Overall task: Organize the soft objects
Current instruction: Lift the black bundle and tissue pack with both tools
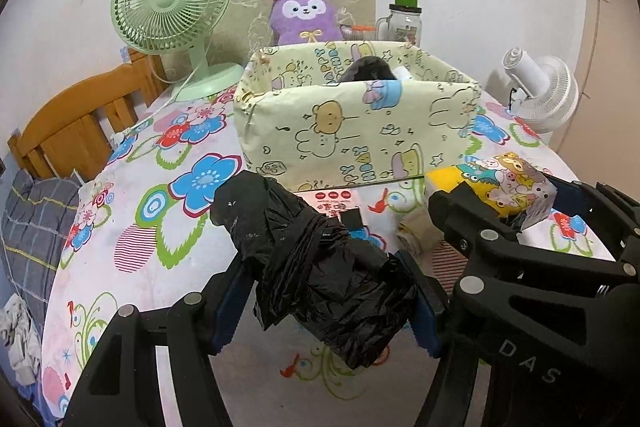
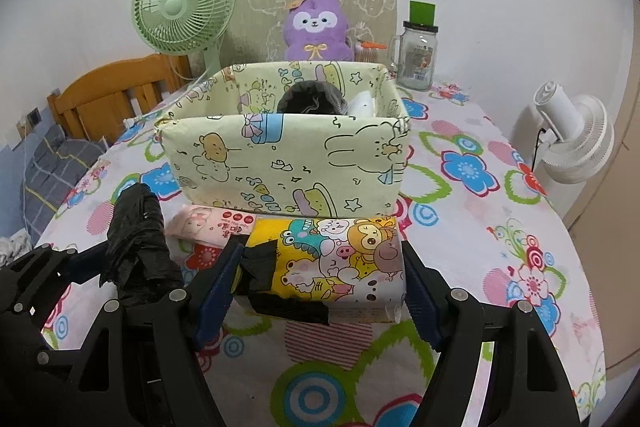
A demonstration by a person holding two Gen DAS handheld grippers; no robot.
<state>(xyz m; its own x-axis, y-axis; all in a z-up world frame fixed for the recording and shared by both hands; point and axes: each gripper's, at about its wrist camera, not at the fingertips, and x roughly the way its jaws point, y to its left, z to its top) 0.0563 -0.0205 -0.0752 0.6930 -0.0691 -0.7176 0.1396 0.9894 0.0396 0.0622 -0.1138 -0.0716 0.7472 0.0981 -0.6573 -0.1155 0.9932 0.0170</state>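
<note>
Flowered cloth covered the table, with a cartoon-print fabric bin standing at its far middle before a green fan and a purple plush toy. Near the bin's front wall, the left gripper was clamped on a black plastic-wrapped bundle, its long axis slanting away toward the far left, while the right gripper pinched a yellow cartoon-print packet lying crosswise, left to right. To my eye, both loads needed lifting clear of the bin's near rim, then lowering into the free space beside the dark bundle already inside before either grip was let go.
</note>
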